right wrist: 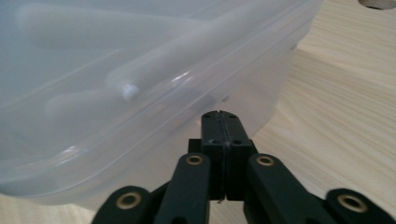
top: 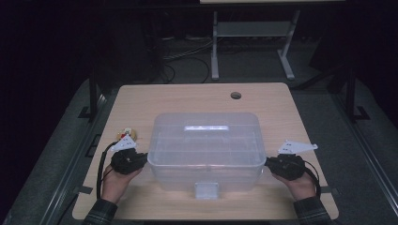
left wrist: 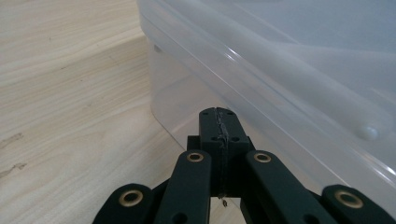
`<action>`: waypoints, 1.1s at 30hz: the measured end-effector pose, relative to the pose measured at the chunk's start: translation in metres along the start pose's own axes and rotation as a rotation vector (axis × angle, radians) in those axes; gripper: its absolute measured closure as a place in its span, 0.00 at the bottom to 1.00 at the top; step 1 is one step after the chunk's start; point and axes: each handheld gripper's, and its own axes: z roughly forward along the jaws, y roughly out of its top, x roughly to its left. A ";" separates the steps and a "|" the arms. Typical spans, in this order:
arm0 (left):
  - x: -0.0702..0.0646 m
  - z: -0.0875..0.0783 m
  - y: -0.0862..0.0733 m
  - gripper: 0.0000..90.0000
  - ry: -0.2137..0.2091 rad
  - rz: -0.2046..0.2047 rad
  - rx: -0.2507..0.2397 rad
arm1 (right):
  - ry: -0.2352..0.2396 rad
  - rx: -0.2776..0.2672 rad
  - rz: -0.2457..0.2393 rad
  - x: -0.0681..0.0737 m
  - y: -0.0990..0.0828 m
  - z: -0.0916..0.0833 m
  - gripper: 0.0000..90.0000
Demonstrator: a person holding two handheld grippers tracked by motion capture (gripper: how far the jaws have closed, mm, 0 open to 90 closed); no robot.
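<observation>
Overhead, small object [top: 127,133] beside left gripper [top: 142,156]; close views: both grippers' fingers together under bin [top: 205,150] rim.

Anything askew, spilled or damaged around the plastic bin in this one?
Nothing stands out. The lidded clear bin sits square and upright on the table, with no cracks or spills visible. The left gripper and right gripper, both shut, sit at its two ends. A small item lies near the left gripper.
</observation>
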 end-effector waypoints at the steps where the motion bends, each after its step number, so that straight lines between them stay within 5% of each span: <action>1: 0.000 -0.001 0.000 0.97 0.014 0.005 0.004 | -0.015 0.009 -0.010 0.000 0.000 0.000 0.94; 8: 0.008 -0.008 -0.001 0.87 0.060 0.004 0.010 | -0.045 0.005 0.002 -0.006 -0.003 -0.002 0.84; 17: 0.007 -0.010 -0.006 0.66 0.107 0.059 0.068 | -0.066 0.006 0.020 -0.016 -0.005 -0.005 0.65; 33: 0.017 -0.024 -0.028 0.48 0.149 0.025 0.114 | -0.077 0.002 0.049 -0.025 -0.002 -0.008 0.50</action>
